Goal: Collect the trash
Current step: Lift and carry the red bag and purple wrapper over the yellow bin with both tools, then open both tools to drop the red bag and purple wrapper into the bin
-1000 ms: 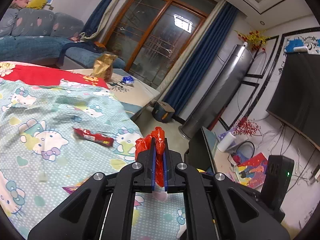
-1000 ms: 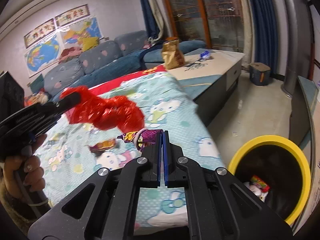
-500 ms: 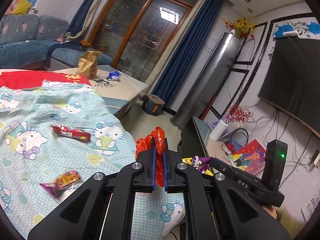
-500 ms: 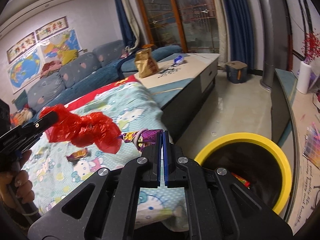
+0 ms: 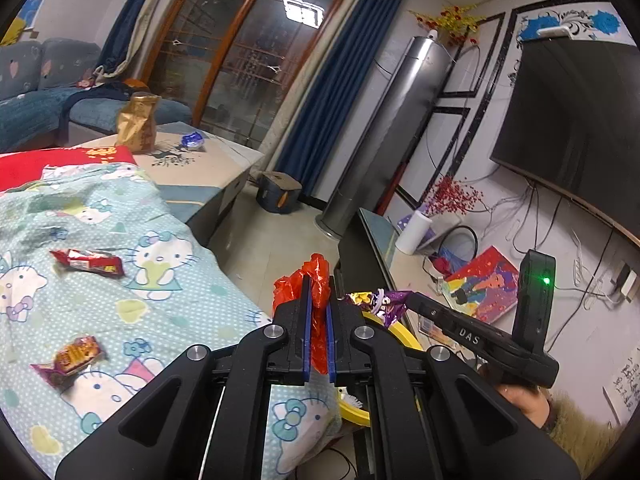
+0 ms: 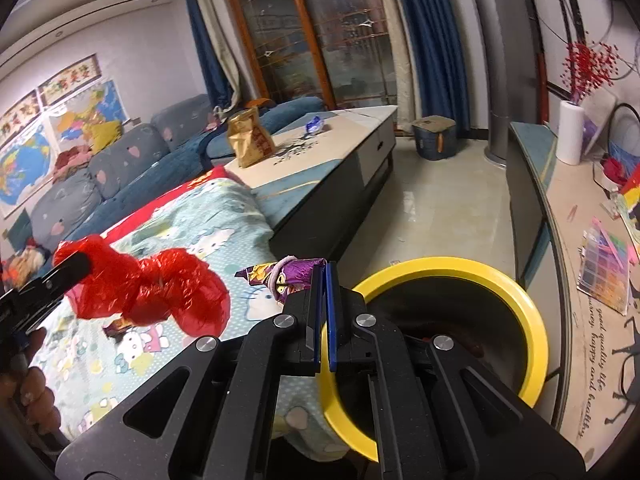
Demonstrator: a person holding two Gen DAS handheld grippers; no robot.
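My left gripper (image 5: 317, 298) is shut on a crumpled red plastic bag (image 5: 316, 276), which bulges out beyond the fingers as a red bag (image 6: 148, 292) in the right wrist view. My right gripper (image 6: 323, 276) is shut on a purple snack wrapper (image 6: 288, 274), also visible as a purple wrapper (image 5: 378, 302) in the left wrist view. A yellow-rimmed black bin (image 6: 532, 320) stands on the floor just right of the right gripper; its rim (image 5: 404, 334) peeks out behind the left fingers. Two wrappers, a red one (image 5: 86, 262) and an orange one (image 5: 74, 358), lie on the cartoon-cat blanket (image 5: 168, 308).
A low table (image 6: 320, 152) with a gold bag (image 6: 250, 140) and a blue wrapper (image 6: 314, 124) stands beyond the blanket. A long dark TV cabinet (image 6: 528, 200) runs right of the bin. Bare tiled floor (image 6: 448, 200) lies between. A hand (image 6: 36, 392) grips the left tool.
Both grippers have swung to the right, away from the blanket. The bin now fills more of the right wrist view, and the right gripper has come into the left wrist view.
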